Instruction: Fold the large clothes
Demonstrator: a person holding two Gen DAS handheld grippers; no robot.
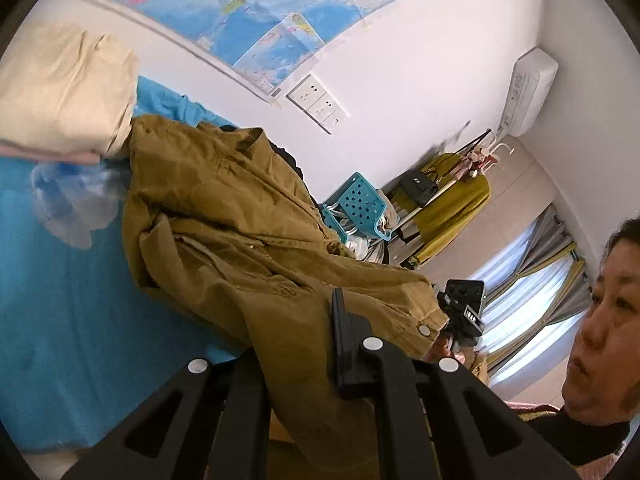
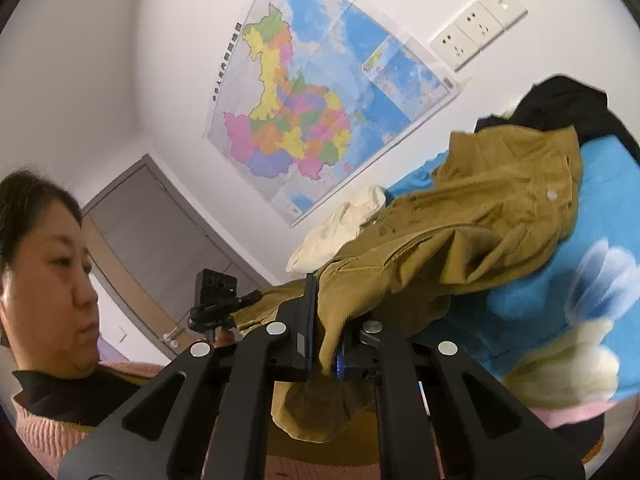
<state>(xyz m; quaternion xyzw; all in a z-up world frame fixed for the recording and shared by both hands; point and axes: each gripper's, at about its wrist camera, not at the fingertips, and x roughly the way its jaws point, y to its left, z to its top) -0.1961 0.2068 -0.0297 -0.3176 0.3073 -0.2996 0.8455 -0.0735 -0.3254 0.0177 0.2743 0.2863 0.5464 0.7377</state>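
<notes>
A mustard-brown corduroy jacket (image 1: 248, 232) lies crumpled on a blue bedsheet (image 1: 60, 320), its near edge lifted. My left gripper (image 1: 304, 340) is shut on that edge; cloth hangs down between the fingers, and one black finger (image 1: 344, 340) shows. My right gripper (image 2: 326, 320) is shut on another part of the jacket (image 2: 460, 232), cloth bunched between the black finger (image 2: 308, 320) and the blue-trimmed one. Each view shows the other gripper beyond the jacket: the right one (image 1: 460, 312) and the left one (image 2: 216, 300).
A cream pillow (image 1: 60, 88) lies at the bed's head and a black garment (image 2: 568, 108) sits behind the jacket. A wall map (image 2: 320, 92), sockets (image 1: 316, 104), a blue chair (image 1: 360, 204) and a clothes rack (image 1: 448, 196) stand beyond. The person's face (image 1: 608, 320) is close.
</notes>
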